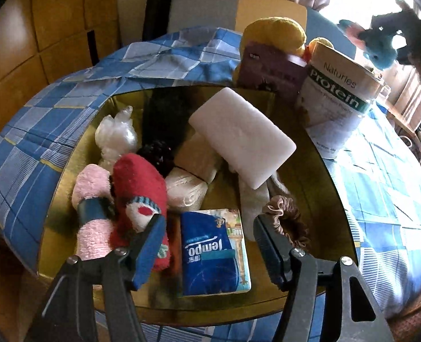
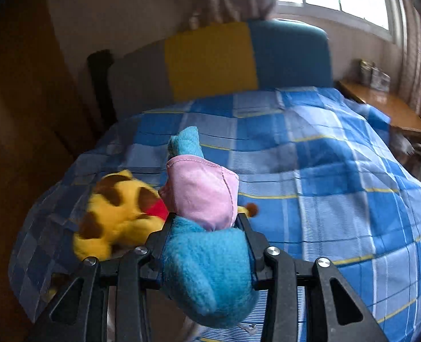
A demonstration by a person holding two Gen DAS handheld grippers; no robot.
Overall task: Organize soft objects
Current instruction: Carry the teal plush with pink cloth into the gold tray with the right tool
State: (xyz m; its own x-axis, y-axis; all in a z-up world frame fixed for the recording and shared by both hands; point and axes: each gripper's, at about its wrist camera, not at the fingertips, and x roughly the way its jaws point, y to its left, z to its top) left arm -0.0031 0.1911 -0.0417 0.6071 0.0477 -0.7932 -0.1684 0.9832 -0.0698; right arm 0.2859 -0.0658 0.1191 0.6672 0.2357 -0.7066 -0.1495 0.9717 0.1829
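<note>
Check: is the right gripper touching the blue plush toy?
Touching. The right wrist view shows the right gripper with both jaws pressed into the blue plush toy, squeezing its body between them.

We see the box on the bed, tissue pack at its front, sponge behind, socks left, scrunchie right, can beyond.
</note>
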